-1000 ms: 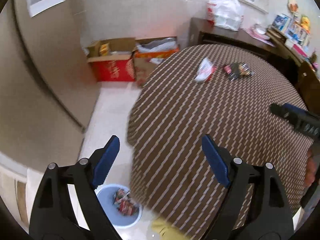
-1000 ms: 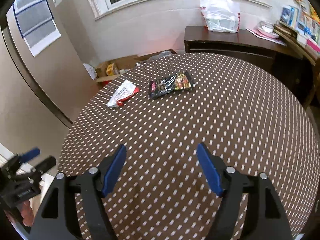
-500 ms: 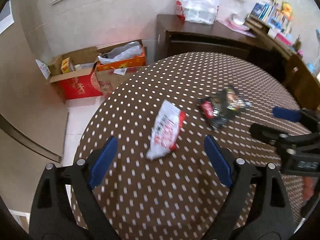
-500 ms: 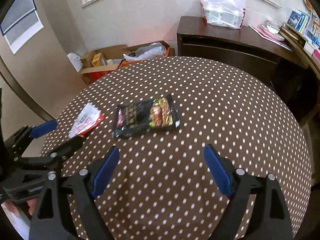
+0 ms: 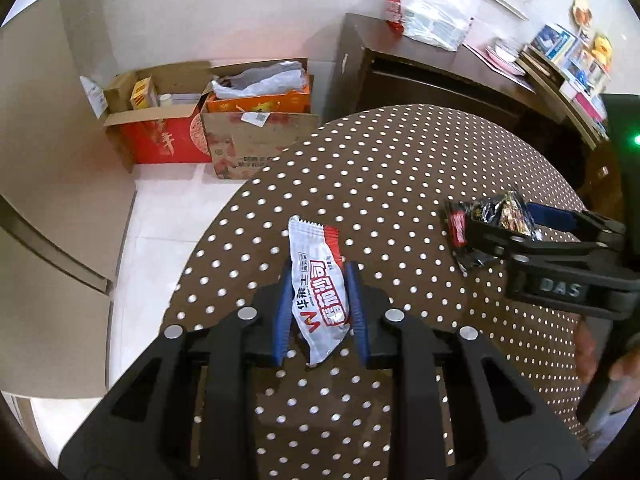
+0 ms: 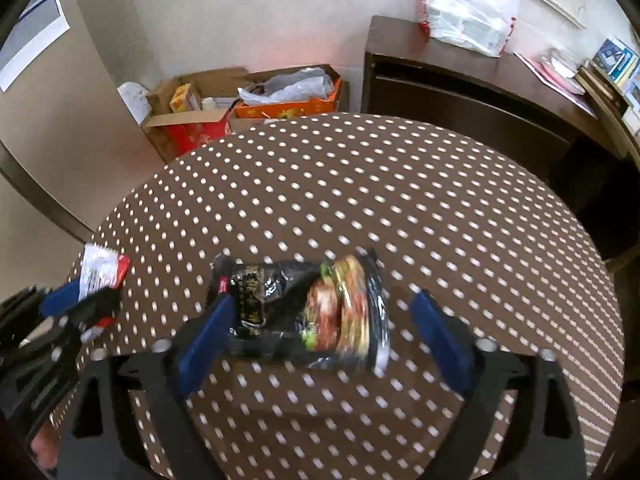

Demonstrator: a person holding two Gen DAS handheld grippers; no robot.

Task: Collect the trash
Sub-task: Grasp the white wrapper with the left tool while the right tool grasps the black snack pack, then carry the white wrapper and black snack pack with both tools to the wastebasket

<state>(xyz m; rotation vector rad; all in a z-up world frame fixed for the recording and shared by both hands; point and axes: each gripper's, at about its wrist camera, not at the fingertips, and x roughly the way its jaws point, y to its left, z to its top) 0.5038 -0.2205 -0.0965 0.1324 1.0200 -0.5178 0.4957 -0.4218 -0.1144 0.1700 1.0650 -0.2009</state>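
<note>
A white and red snack wrapper (image 5: 318, 292) lies on the brown dotted round table (image 5: 400, 184). My left gripper (image 5: 319, 276) is shut on it, one blue pad on each side. A black snack packet (image 6: 308, 312) with a food picture lies on the table between the blue pads of my right gripper (image 6: 320, 312), which is open around it. The right gripper (image 5: 500, 228) also shows in the left wrist view at the right, over the black packet (image 5: 492, 216). The white wrapper (image 6: 100, 270) and the left gripper (image 6: 80, 300) show at the left edge of the right wrist view.
Open cardboard boxes (image 5: 208, 120) stand on the pale floor beyond the table's far left edge. A dark wooden sideboard (image 6: 480, 92) stands along the back wall with a white plastic bag (image 6: 464, 8) on top. Books and small items (image 5: 568, 56) lie at the far right.
Both grippers moved forward over the table to the wrappers. The left gripper closed on the white wrapper. The right gripper came down around the black packet, still open.
</note>
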